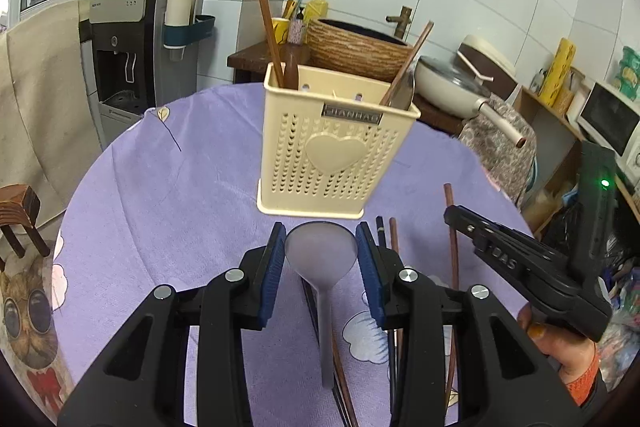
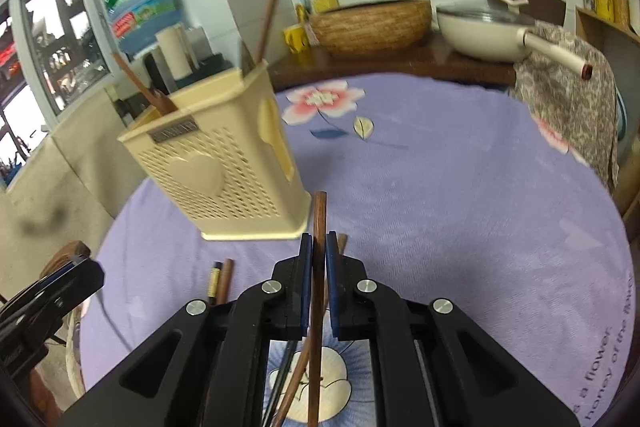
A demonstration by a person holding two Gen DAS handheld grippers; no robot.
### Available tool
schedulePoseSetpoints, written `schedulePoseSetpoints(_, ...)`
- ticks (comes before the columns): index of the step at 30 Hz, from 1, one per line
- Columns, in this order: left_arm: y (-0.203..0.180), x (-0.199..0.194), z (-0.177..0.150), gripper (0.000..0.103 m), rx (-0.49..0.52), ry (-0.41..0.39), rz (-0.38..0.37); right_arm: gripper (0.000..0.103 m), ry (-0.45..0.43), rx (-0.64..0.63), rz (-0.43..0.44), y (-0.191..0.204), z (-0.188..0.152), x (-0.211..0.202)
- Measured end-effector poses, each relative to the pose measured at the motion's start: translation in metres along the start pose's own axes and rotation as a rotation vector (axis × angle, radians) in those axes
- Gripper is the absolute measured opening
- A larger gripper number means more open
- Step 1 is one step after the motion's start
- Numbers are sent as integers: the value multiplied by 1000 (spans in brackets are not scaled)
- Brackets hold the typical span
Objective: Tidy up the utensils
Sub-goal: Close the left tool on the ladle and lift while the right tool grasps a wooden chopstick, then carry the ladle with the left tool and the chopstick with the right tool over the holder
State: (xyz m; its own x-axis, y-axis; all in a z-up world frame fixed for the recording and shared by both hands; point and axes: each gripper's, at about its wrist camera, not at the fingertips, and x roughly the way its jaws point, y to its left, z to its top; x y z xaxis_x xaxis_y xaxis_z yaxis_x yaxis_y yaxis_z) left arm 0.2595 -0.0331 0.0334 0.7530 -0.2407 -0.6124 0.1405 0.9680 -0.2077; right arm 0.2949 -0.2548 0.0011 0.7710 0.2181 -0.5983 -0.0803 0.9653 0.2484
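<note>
A cream perforated utensil holder (image 1: 332,147) (image 2: 216,167) stands on the purple tablecloth. It holds brown chopsticks (image 1: 269,31) and a metal utensil (image 1: 402,93). My left gripper (image 1: 320,251) is shut on the bowl of a translucent grey spoon (image 1: 322,259), just in front of the holder, with the handle pointing back toward me. To the right, my right gripper (image 2: 319,255) (image 1: 452,213) is shut on a long brown chopstick (image 2: 319,227) (image 1: 453,247). Loose chopsticks (image 1: 386,237) (image 2: 219,281) lie on the cloth below and between the grippers.
The round table's purple cloth (image 2: 460,207) stretches to the right. Behind it a wooden counter carries a woven basin (image 1: 356,47) and a white pan (image 2: 480,31) whose handle sticks out toward the table. A water dispenser (image 1: 124,59) stands at left, a small wooden stool (image 1: 18,215) beside the table.
</note>
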Motion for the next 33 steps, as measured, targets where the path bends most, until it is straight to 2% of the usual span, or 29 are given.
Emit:
schedulePoseSetpoints(5, 1, -16, 7, 36, -9, -33, -13, 7, -68, -42, 29, 7, 7, -36)
schedulePoseSetpoints(13, -4, -25, 15, 36, 3, -48, -19, 7, -127, -78, 75, 10, 15, -68)
schedulePoseSetpoints(19, -7, -27, 23, 36, 17, -51, -34, 7, -151, -92, 101, 13, 20, -79)
schedulePoseSetpoints(33, -3, -21, 53, 36, 19, -47, -32, 7, -145, -105, 162, 20, 43, -96)
